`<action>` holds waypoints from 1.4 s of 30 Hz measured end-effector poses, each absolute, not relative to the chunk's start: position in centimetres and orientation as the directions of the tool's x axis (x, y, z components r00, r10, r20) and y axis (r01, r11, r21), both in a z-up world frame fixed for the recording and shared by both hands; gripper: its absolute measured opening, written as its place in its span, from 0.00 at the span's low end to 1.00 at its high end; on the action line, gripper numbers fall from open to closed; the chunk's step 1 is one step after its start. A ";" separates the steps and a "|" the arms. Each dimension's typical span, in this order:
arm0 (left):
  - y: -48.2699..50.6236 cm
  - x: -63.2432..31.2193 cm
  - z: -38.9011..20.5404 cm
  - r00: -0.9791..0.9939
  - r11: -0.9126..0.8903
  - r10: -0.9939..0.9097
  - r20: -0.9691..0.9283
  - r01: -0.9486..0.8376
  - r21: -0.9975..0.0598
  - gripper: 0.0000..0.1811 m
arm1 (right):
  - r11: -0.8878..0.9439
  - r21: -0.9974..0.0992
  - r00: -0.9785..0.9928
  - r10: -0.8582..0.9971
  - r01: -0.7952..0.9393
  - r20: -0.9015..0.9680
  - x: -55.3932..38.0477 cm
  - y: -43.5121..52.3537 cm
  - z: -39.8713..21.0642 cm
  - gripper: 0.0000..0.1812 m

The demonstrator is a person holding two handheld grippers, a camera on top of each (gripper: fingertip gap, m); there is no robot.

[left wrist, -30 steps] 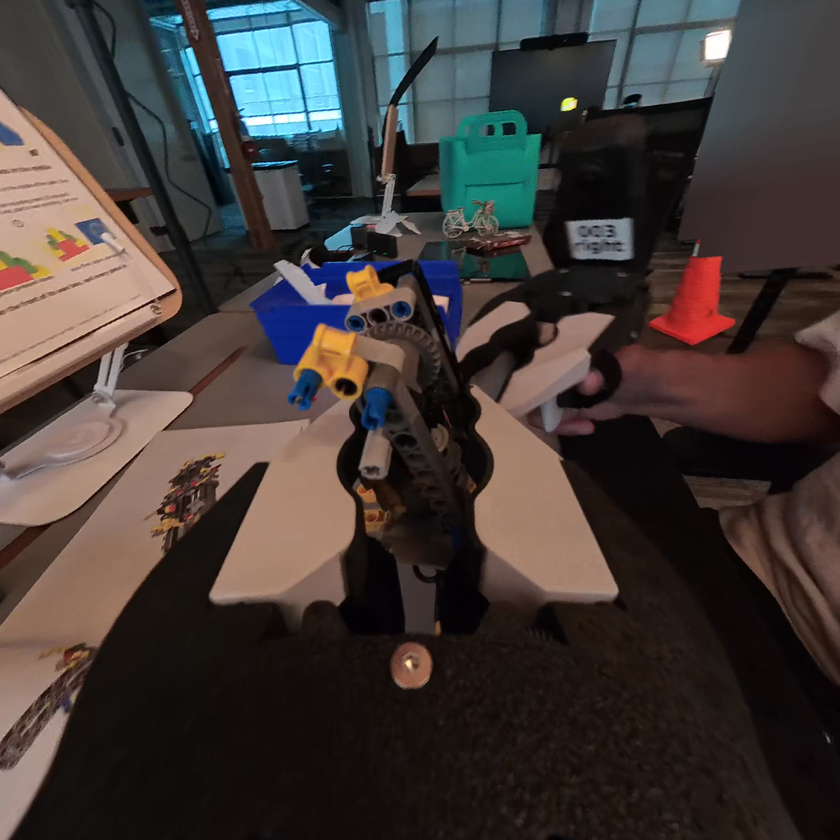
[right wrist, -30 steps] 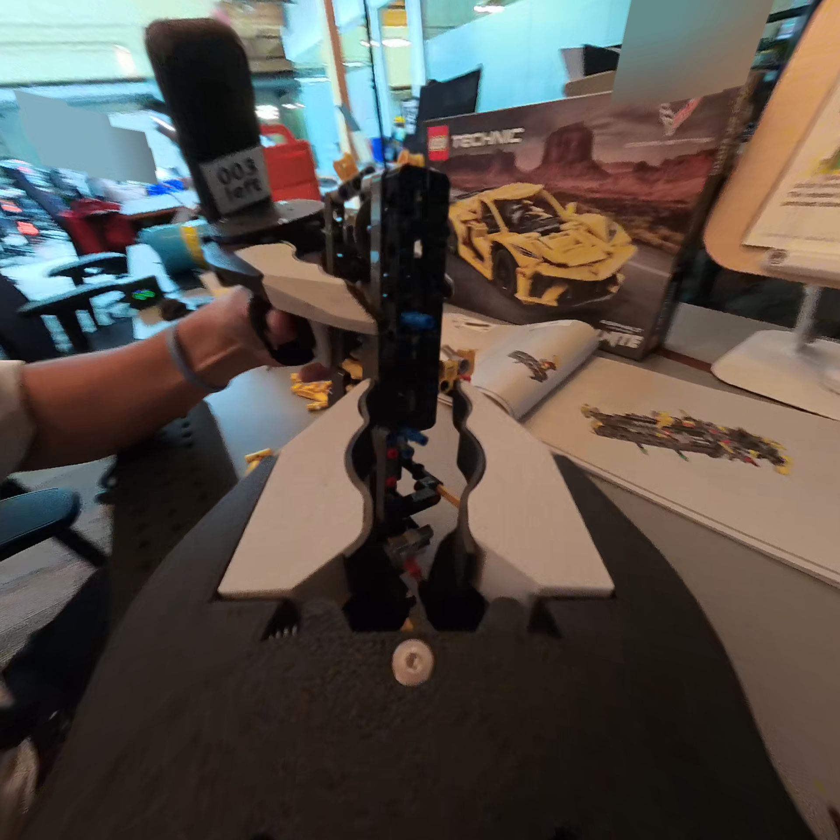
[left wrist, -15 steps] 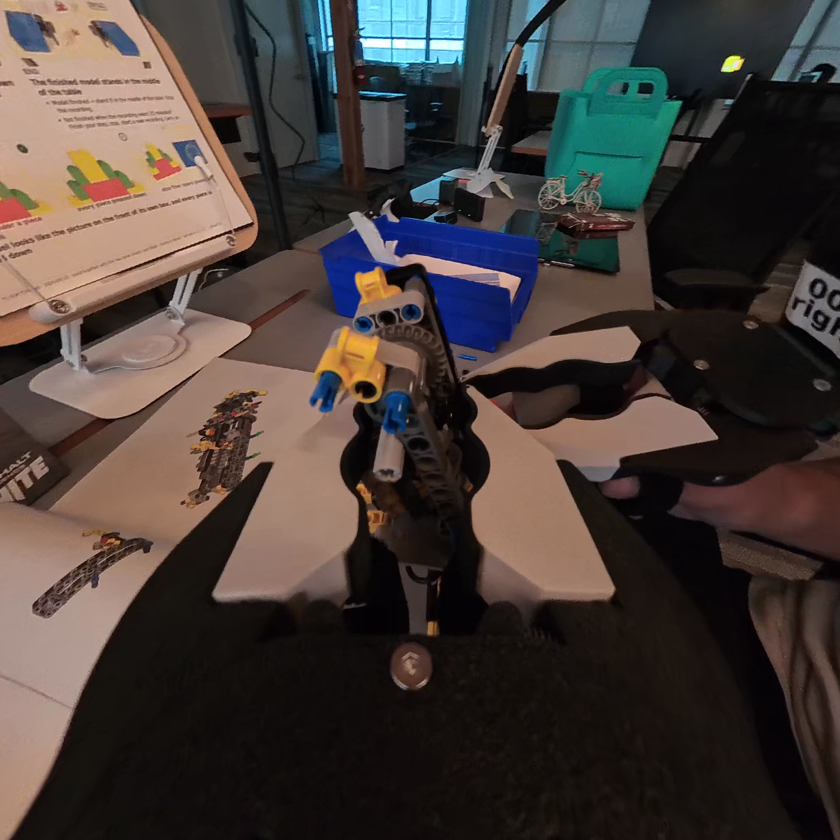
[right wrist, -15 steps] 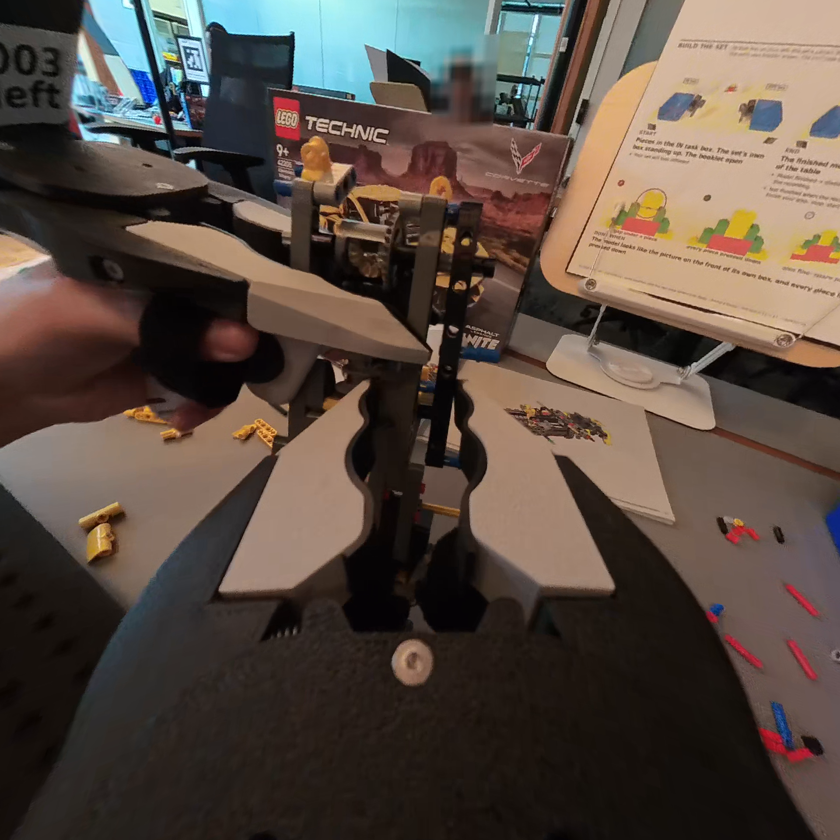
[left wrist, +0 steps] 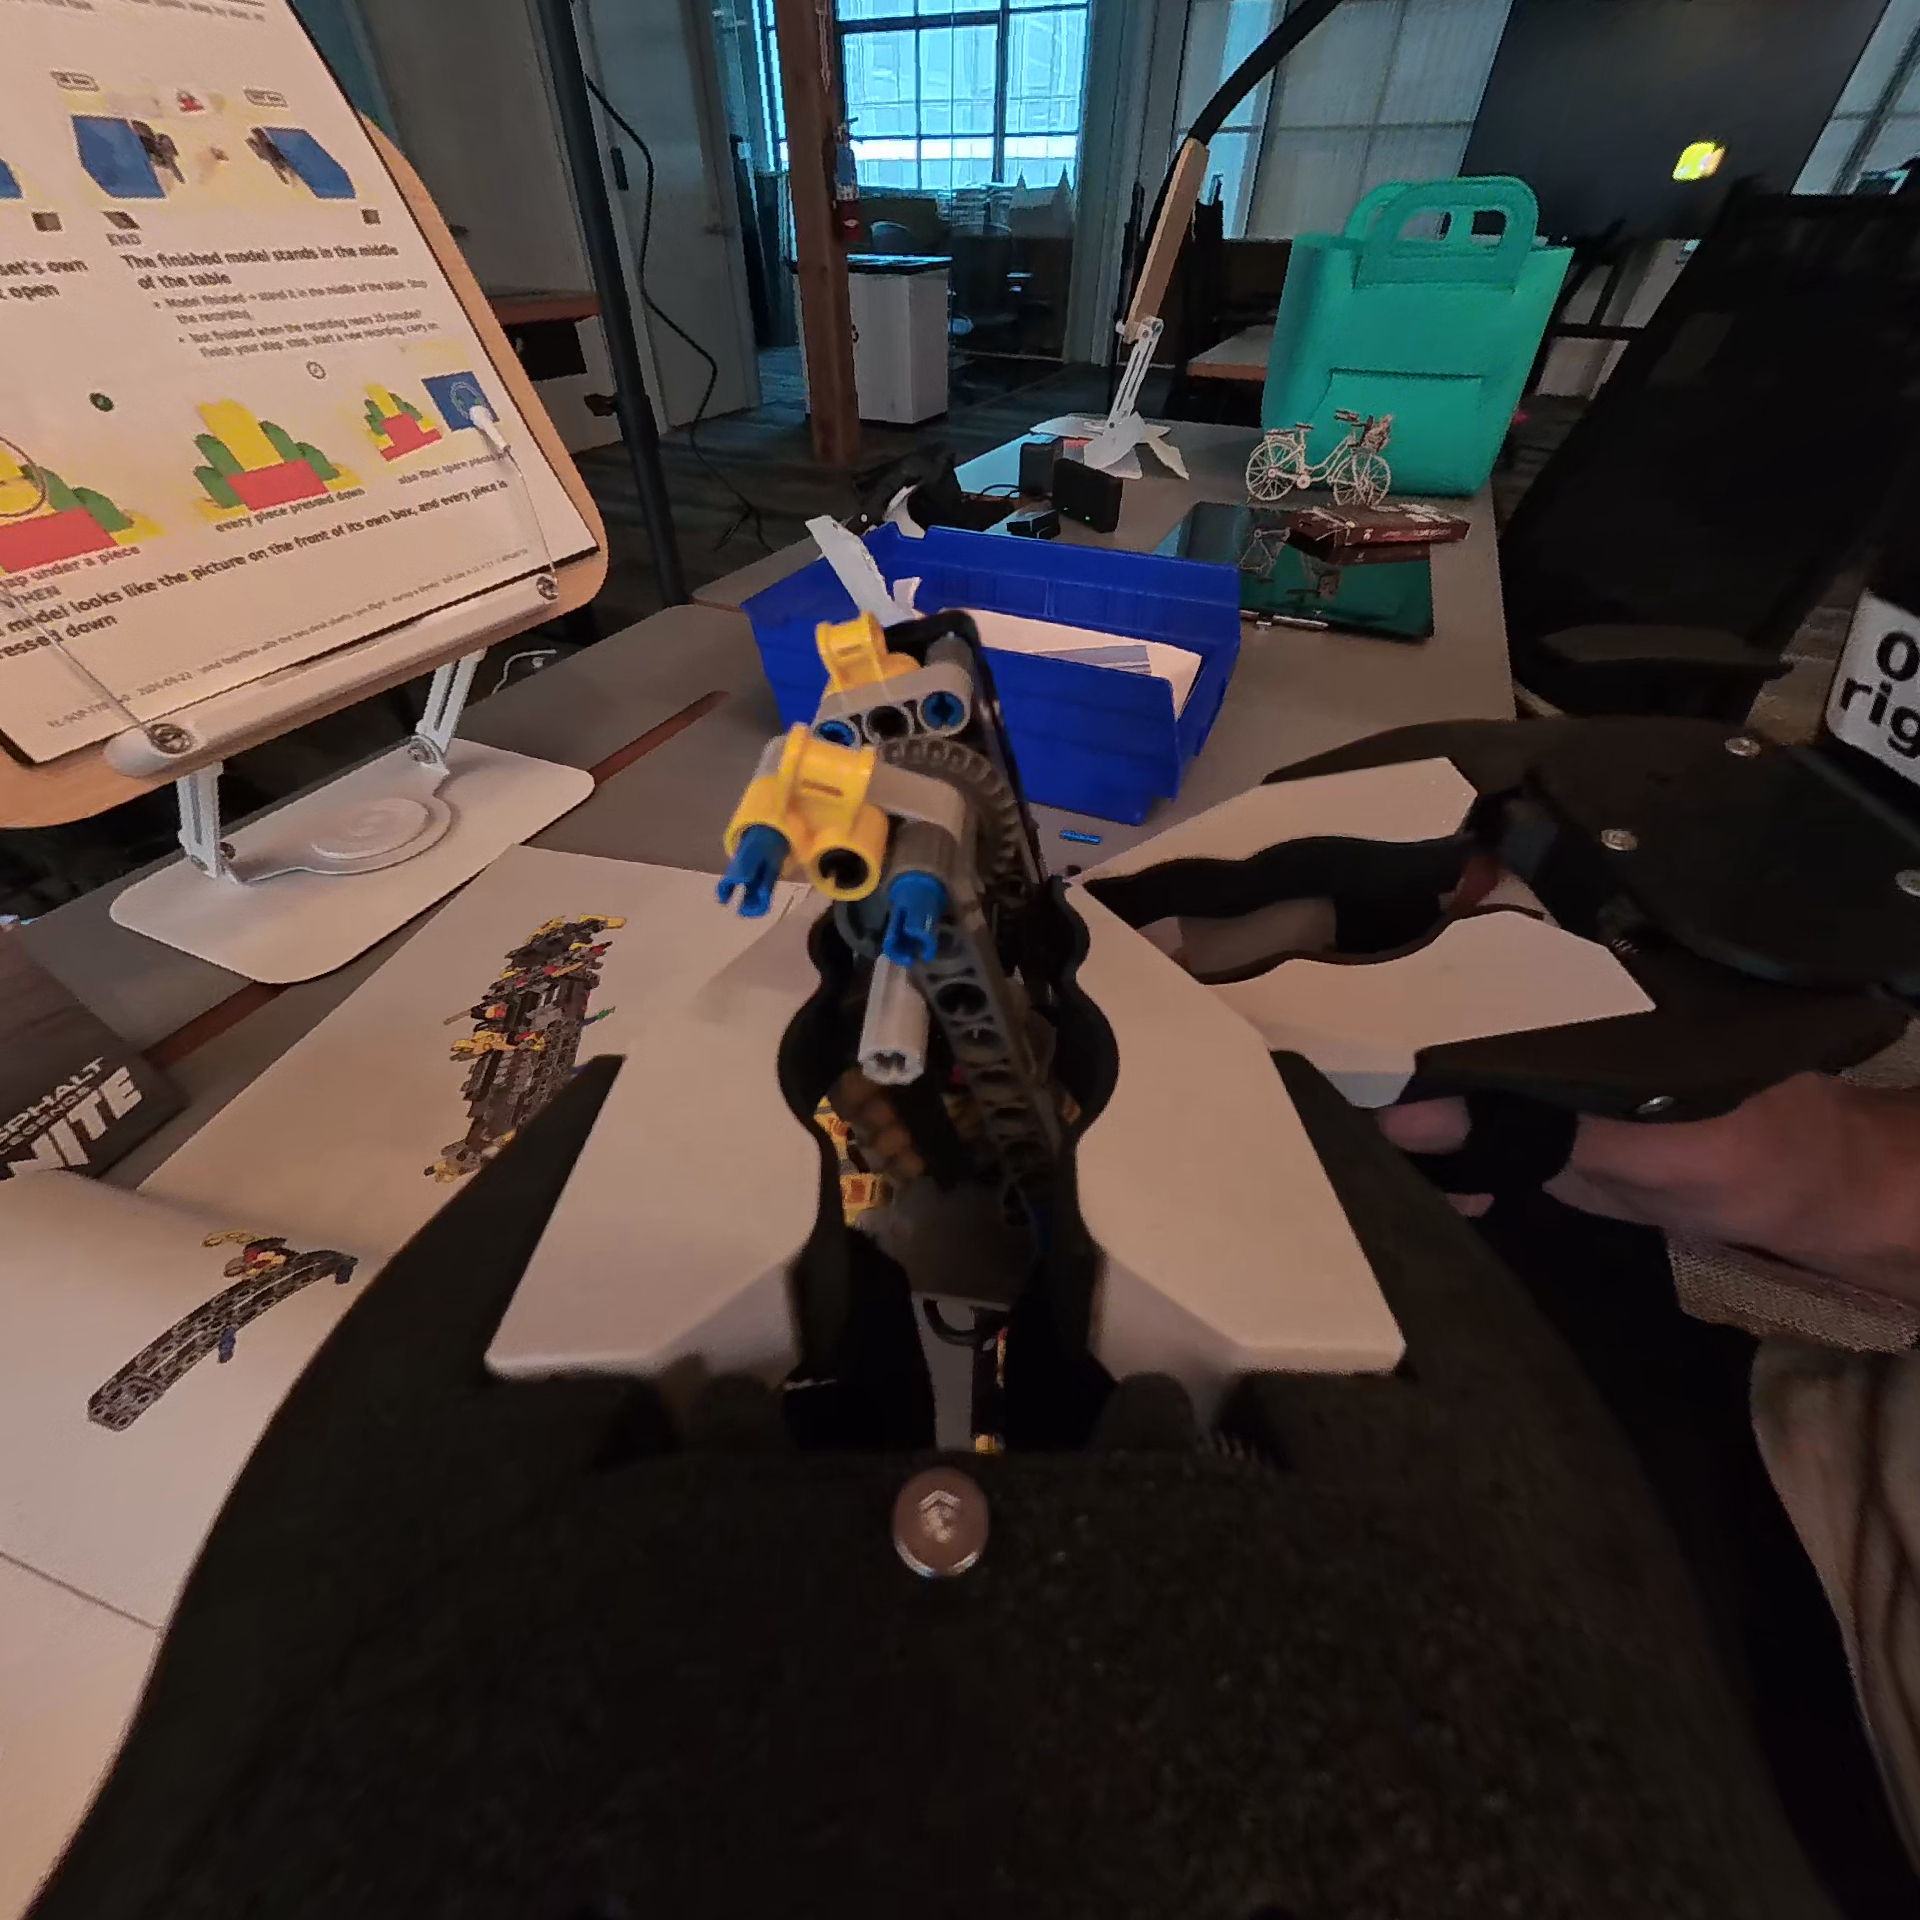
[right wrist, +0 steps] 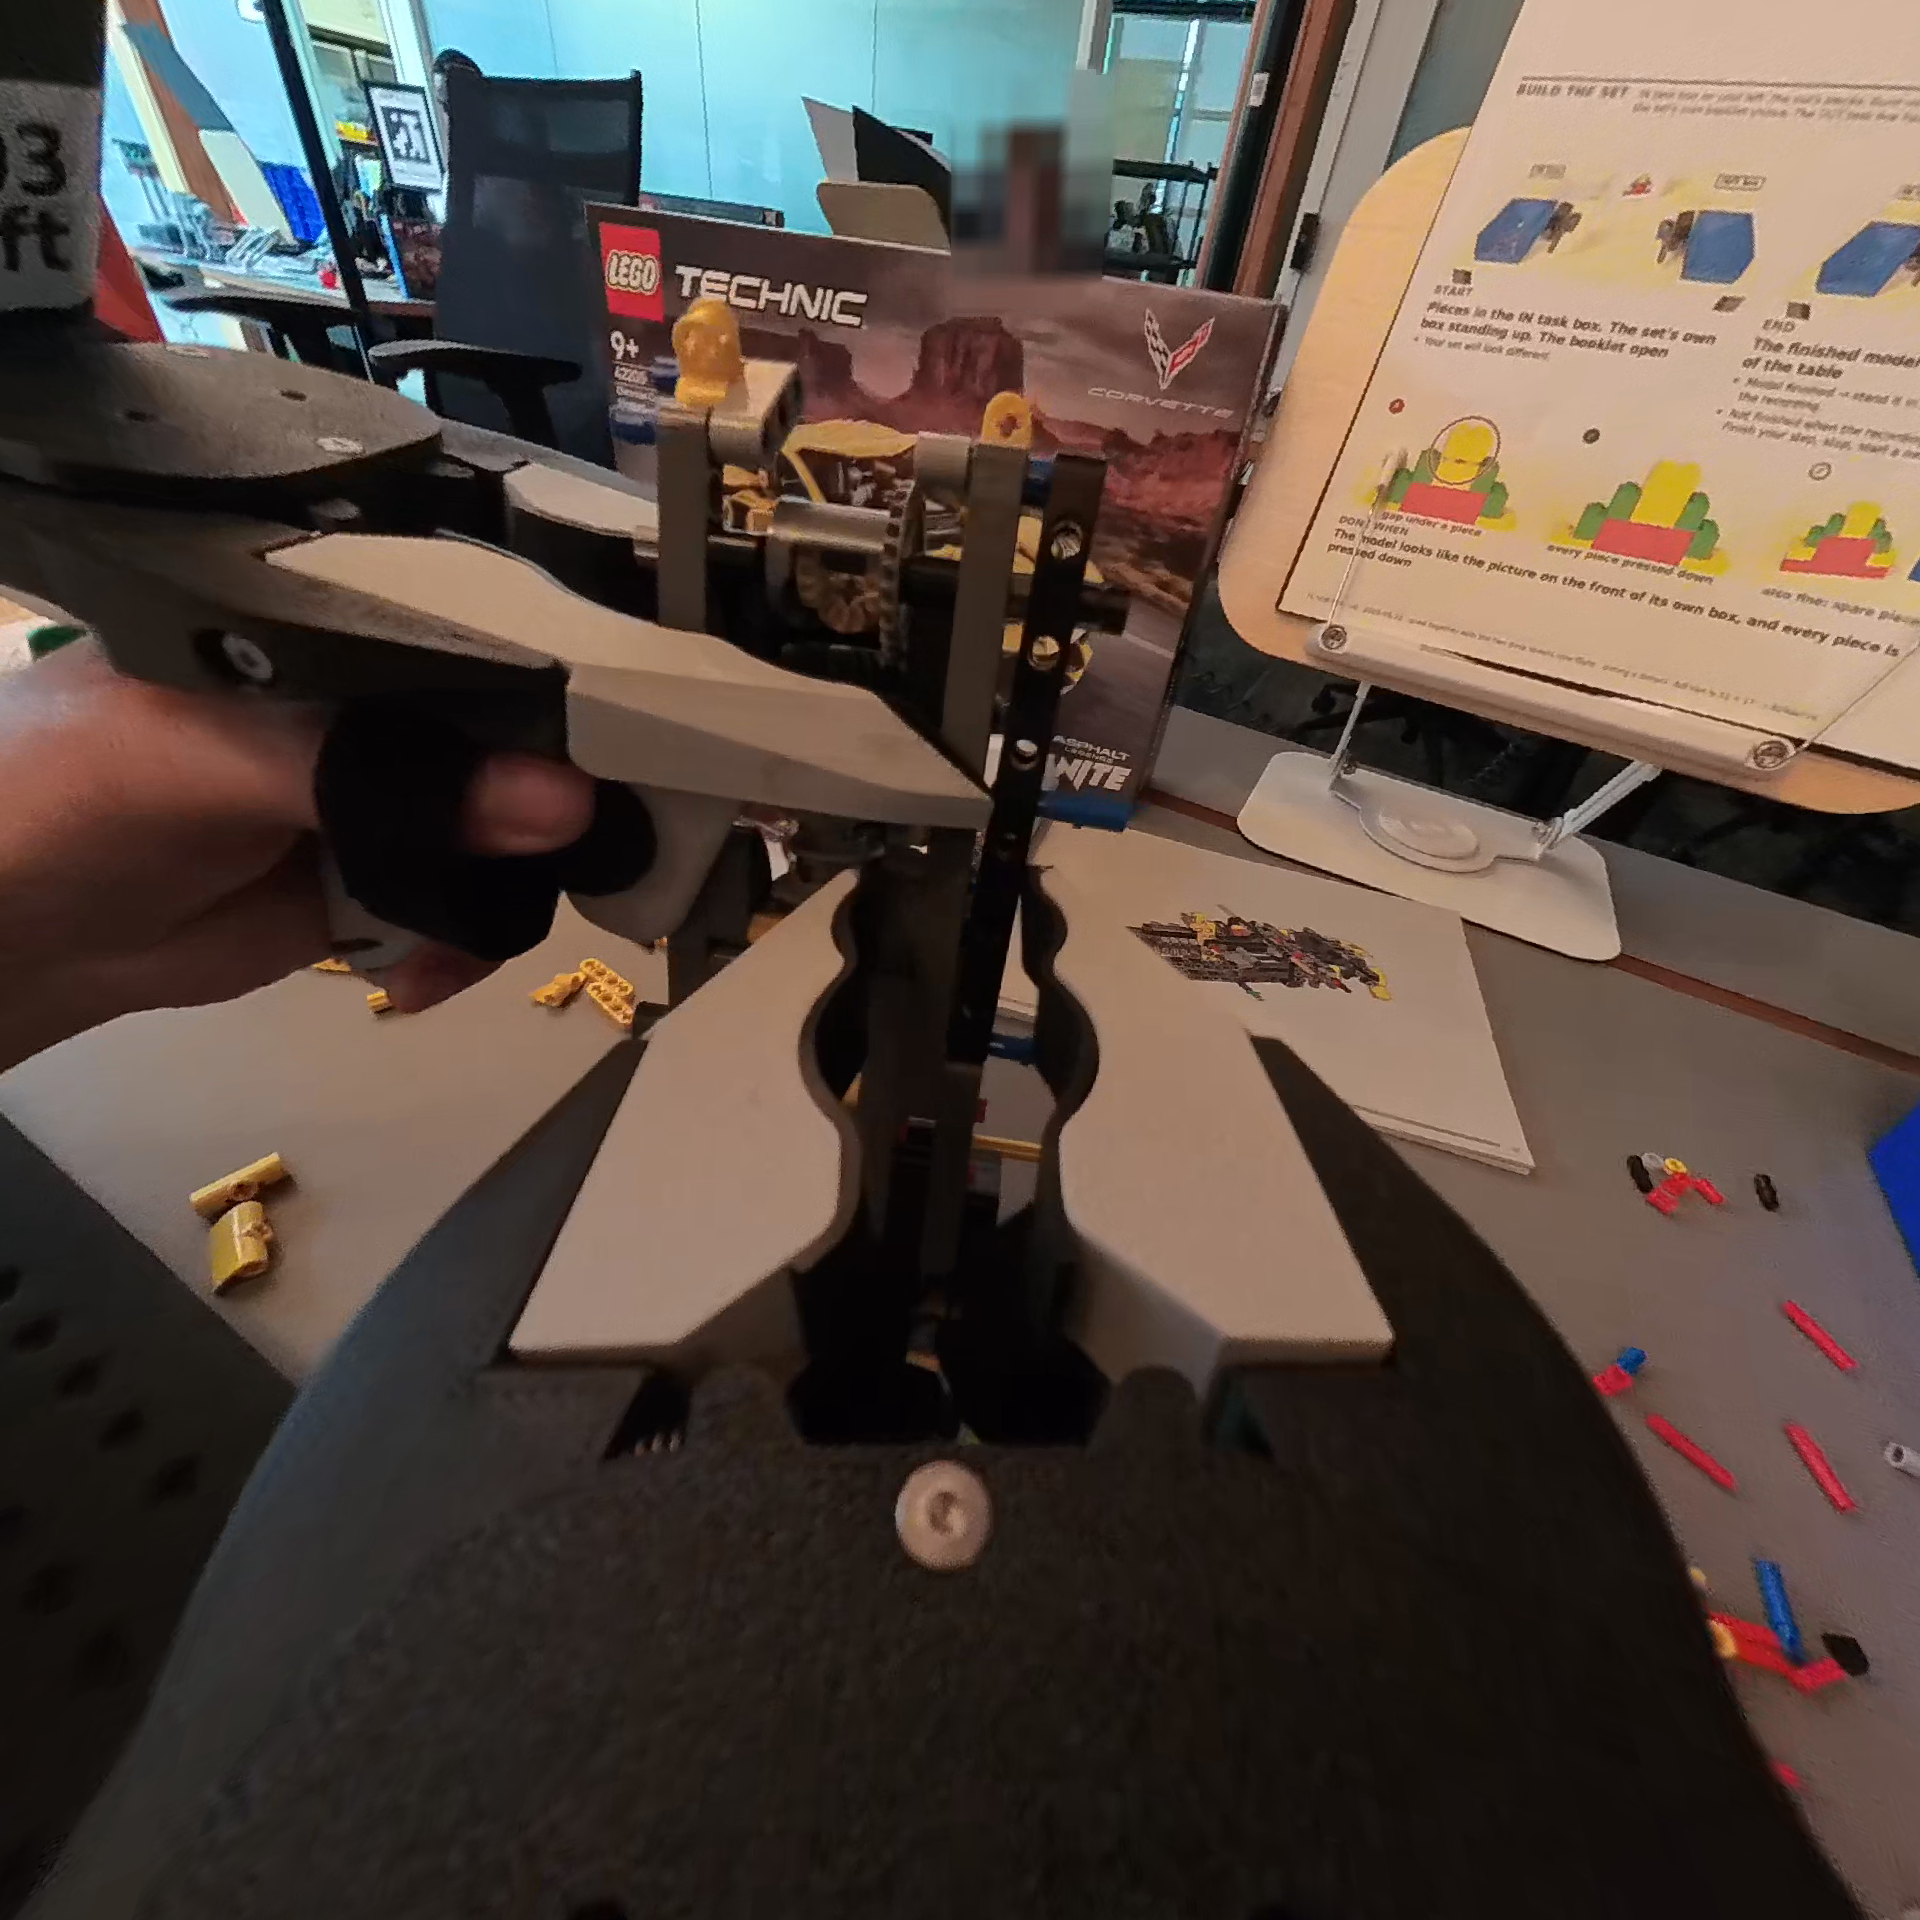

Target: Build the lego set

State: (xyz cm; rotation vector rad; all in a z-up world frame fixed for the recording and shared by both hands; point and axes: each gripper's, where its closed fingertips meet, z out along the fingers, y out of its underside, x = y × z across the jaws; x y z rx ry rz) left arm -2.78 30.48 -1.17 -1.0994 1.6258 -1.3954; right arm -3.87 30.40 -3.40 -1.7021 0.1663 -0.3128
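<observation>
A partly built lego assembly of grey and black beams, a gear, yellow connectors and blue pins is held upright above the table. My left gripper is shut on its lower part. My right gripper comes in from the right, its tips against the assembly's side. In the right wrist view the assembly stands between the right gripper fingers, which are shut on its black and grey beams. The left gripper clamps it from the left, held by a hand.
The set's box stands behind an open booklet. An instruction sheet on a stand is at the right. Yellow pieces lie left, red and blue pins right. A blue bin sits beyond the booklet. Both grippers' tips are close together, under 4 cm apart.
Both grippers have swung round together with the assembly still clamped between them. The stand, box and table pieces have come into view. Neither grip has changed.
</observation>
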 end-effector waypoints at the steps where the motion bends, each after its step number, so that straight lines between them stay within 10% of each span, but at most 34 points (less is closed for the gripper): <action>1: 30.4 -2.9 -1.1 -0.386 0.051 -0.923 0.008 -0.143 -0.988 0.21 | -0.166 -0.983 0.954 -0.274 0.078 0.122 -4.0 30.2 -3.3 0.15; 42: 27.5 -5.1 -0.6 -0.436 0.273 -0.861 -0.261 0.036 -0.961 0.20 | -0.002 -0.989 0.989 0.003 0.151 0.151 -6.8 26.8 3.6 0.19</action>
